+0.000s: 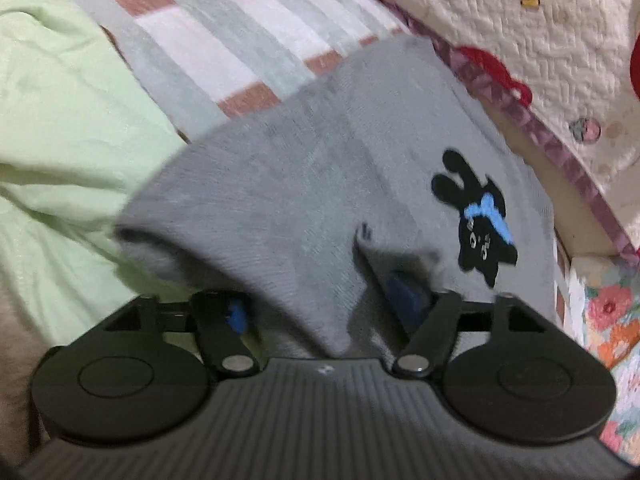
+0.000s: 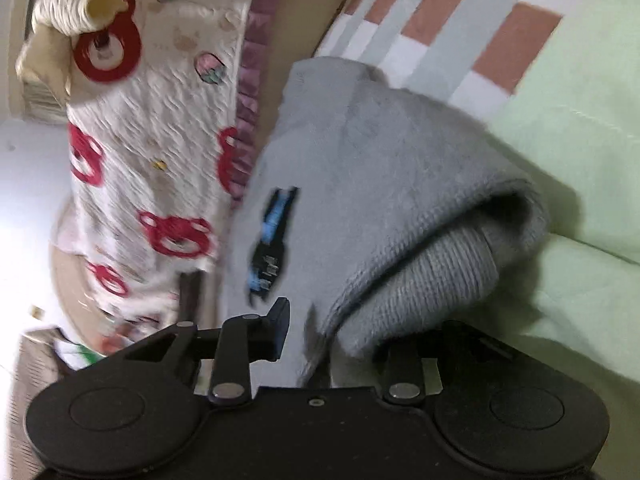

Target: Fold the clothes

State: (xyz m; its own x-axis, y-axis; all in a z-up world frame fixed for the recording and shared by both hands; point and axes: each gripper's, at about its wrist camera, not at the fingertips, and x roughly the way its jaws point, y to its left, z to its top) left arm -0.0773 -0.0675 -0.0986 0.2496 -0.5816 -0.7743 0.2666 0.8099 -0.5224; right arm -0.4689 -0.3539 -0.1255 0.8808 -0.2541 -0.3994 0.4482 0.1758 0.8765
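So you've got the soft grey knit garment with the black-and-blue rabbit patch (image 1: 304, 184) draped right across both tongs, lifted in a fold above the bed. From the left wrist view, the left tongs (image 1: 336, 292) sit under the cloth: a point of grey fabric hangs down between the fingers, and the blue pads are mostly covered. They look spread fairly wide with cloth between, but I can't tell if they're actually pinching it.

Your right tongs (image 2: 332, 332) look clamped on the garment's near edge, by the ribbed cuff or hem rolled under on the right. Only the left finger (image 2: 278, 326) shows; the other is buried in the knit.

Key relation: the garment runs straight away from both tongs, long axis pointing forward toward the far edge of the striped grey, white and pink sheet (image 1: 208, 48). Both hands are at the near end, roughly equally close, so any fold would carry forward along that axis.

Around it: a pale green blanket (image 1: 52, 120) on one side, a white quilted cover with red bear prints (image 2: 160, 152) on the other. Everything's motion-blurred, so how far along the folding is can't be read.
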